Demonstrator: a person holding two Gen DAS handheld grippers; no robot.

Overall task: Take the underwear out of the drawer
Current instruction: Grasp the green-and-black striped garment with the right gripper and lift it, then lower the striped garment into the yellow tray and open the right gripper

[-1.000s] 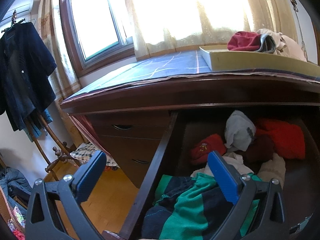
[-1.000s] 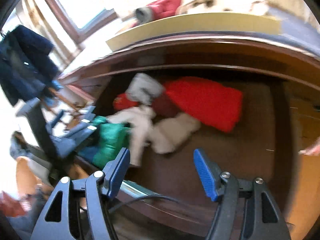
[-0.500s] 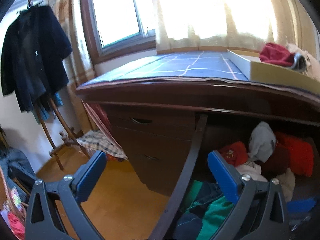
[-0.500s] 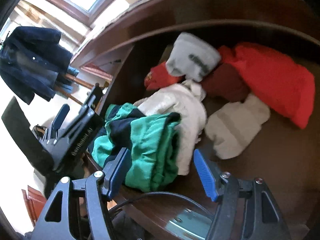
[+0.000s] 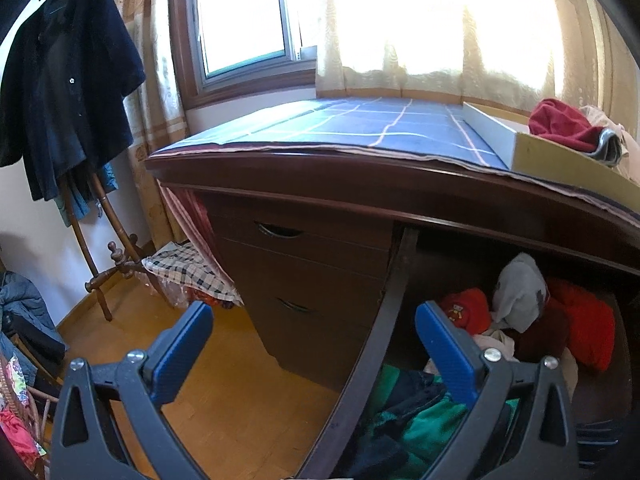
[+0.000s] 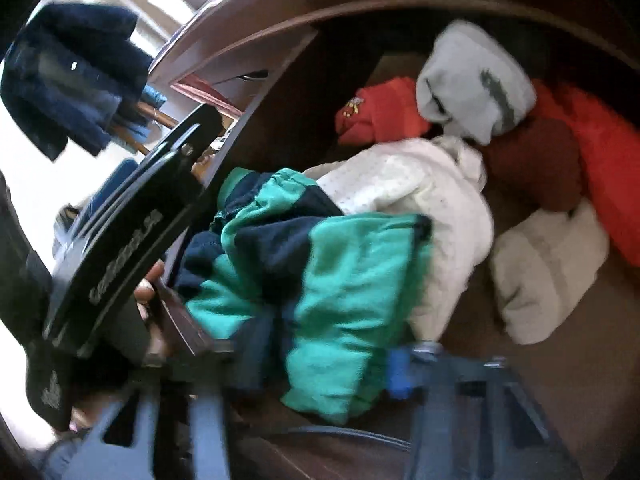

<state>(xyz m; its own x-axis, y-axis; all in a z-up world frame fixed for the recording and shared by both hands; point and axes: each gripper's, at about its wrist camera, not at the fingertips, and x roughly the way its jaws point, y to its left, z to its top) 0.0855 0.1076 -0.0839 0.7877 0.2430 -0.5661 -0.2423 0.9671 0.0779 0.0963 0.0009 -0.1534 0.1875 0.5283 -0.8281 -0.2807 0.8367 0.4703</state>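
Observation:
The open wooden drawer (image 5: 396, 280) holds a heap of clothes. Green and navy underwear (image 6: 352, 264) lies at its near left corner, also seen low in the left wrist view as underwear (image 5: 420, 420). My right gripper (image 6: 324, 364) has just been closing, and its blurred jaws now pinch the near edge of this underwear; one blue pad (image 6: 396, 372) shows at the cloth. My left gripper (image 5: 312, 316) is open with nothing in it, beside the drawer's left wall, and its black body (image 6: 132, 220) shows at the left in the right wrist view.
Deeper in the drawer lie a white garment (image 6: 420, 184), a grey one (image 6: 472, 84), red pieces (image 6: 380, 112), a maroon one (image 6: 536, 160) and a cream one (image 6: 548, 268). A tray (image 5: 560, 160) with clothes sits on the desk top. Closed drawers (image 5: 304, 268) and a coat stand (image 5: 64, 92) stand left.
My right gripper moved down and left over the drawer to the green and navy underwear, and its jaws narrowed onto it. The left gripper swung left, away from the drawer's inside.

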